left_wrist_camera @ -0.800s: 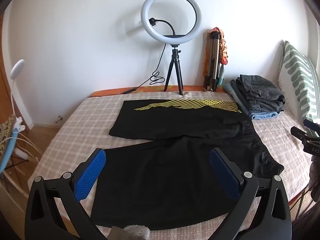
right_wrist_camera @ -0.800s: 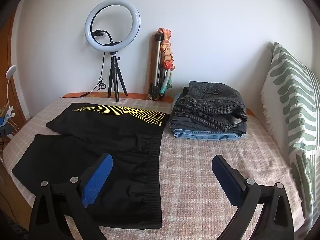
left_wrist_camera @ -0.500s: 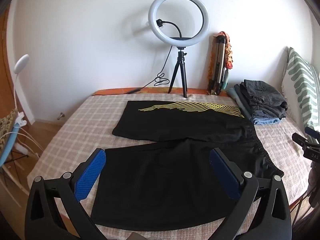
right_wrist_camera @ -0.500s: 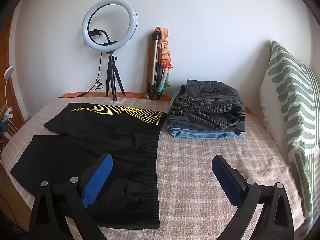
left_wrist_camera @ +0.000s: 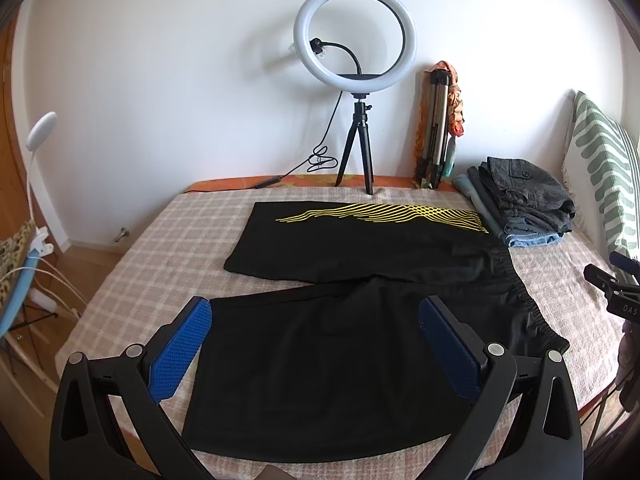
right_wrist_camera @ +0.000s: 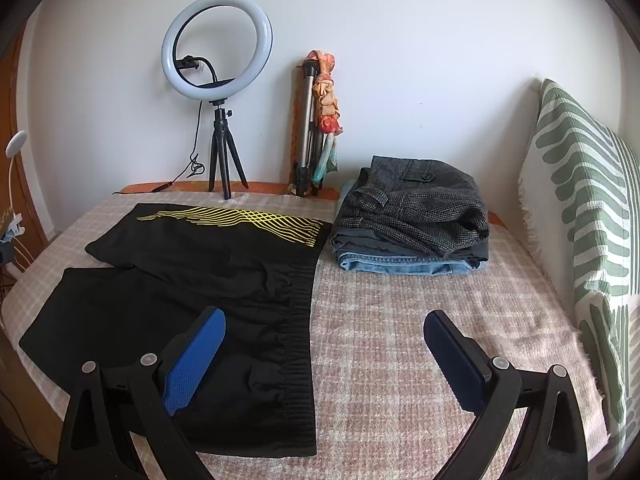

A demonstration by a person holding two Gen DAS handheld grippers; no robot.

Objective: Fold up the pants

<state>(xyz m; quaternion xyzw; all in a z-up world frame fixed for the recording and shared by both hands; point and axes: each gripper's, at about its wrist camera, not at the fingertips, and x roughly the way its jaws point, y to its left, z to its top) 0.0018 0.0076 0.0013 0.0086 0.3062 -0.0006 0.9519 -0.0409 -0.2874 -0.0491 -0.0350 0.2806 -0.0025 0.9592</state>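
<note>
Black shorts [left_wrist_camera: 340,340] with a yellow line pattern on the far leg lie spread flat on the checked bedspread [left_wrist_camera: 168,240], legs to the left, waistband to the right. They also show in the right wrist view [right_wrist_camera: 192,280]. My left gripper [left_wrist_camera: 314,320] is open and empty, held above the near leg. My right gripper [right_wrist_camera: 324,332] is open and empty, above the waistband's near end, its left finger over the fabric. Neither touches the shorts.
A stack of folded pants [right_wrist_camera: 412,220] sits at the back right. A green-patterned pillow [right_wrist_camera: 580,220] stands along the right edge. A ring light on a tripod [left_wrist_camera: 356,80] and a folded tripod [left_wrist_camera: 436,128] stand against the wall. The bed's left edge drops to the floor [left_wrist_camera: 80,264].
Both grippers have pulled back and up a little, so more of the bed and shorts shows. The shorts have not moved.
</note>
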